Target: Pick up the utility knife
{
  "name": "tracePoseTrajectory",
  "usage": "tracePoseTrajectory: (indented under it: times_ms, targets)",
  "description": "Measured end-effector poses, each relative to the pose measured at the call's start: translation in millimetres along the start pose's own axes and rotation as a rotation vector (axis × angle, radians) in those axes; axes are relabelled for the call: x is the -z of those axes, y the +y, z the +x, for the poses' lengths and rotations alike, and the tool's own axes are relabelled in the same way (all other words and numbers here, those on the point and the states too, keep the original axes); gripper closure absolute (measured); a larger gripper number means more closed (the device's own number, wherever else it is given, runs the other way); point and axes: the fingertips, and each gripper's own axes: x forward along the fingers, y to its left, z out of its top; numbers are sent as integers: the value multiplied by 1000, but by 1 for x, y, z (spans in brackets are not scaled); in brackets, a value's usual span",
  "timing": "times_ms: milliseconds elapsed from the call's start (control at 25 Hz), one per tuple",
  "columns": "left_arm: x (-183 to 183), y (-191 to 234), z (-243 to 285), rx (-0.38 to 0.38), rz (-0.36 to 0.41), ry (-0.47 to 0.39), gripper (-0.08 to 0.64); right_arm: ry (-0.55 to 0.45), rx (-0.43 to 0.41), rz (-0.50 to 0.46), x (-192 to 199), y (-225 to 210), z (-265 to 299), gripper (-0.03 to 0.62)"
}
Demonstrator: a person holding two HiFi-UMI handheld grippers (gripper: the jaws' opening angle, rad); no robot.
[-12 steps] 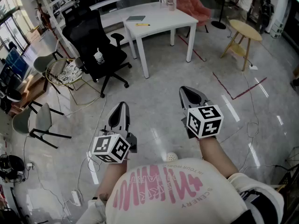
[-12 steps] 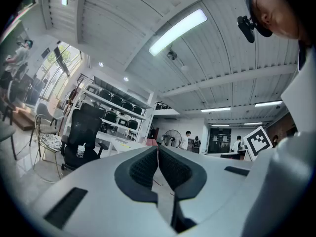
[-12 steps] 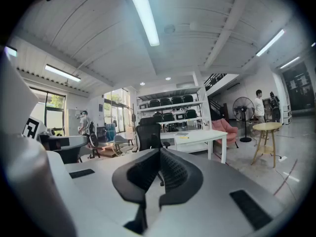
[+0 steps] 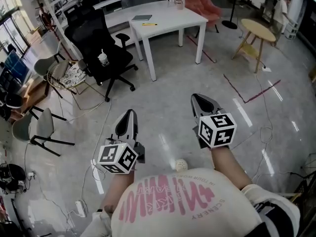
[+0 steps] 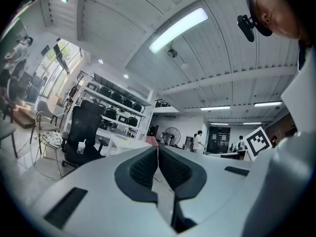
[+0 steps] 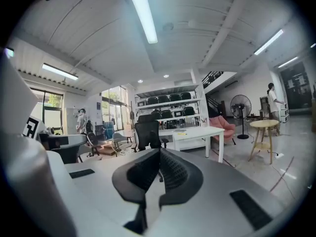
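Grey office floor (image 4: 163, 107) is seen beneath two grippers held side by side, well short of a white table (image 4: 170, 18). Both the left gripper (image 4: 128, 113) and the right gripper (image 4: 198, 98) are closed, with nothing between the jaws. The knife (image 4: 149, 24), a slim yellow thing, is laid on the table beside a dark notebook (image 4: 142, 19), near a black chair (image 4: 101, 46).

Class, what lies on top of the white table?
A dark notebook and a thin yellow utility knife lie on the white table. Whatever is under the notebook is hidden.
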Motion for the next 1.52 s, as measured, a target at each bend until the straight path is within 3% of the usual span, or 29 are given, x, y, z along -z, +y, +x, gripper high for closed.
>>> tracePoseTrajectory:
  times_ms: [760,1160,1520]
  targets:
    - [-26,48,120,-79,5,-56,535,-63,-94,38,-60,-60,129,578]
    - [-22,50,191,-100,-2,-82,535,-55,-128,51,-68,-112,182,578]
    - [-5,48,223,-101,-21,-67,535,-29,-138,60,-61,-140,204,578]
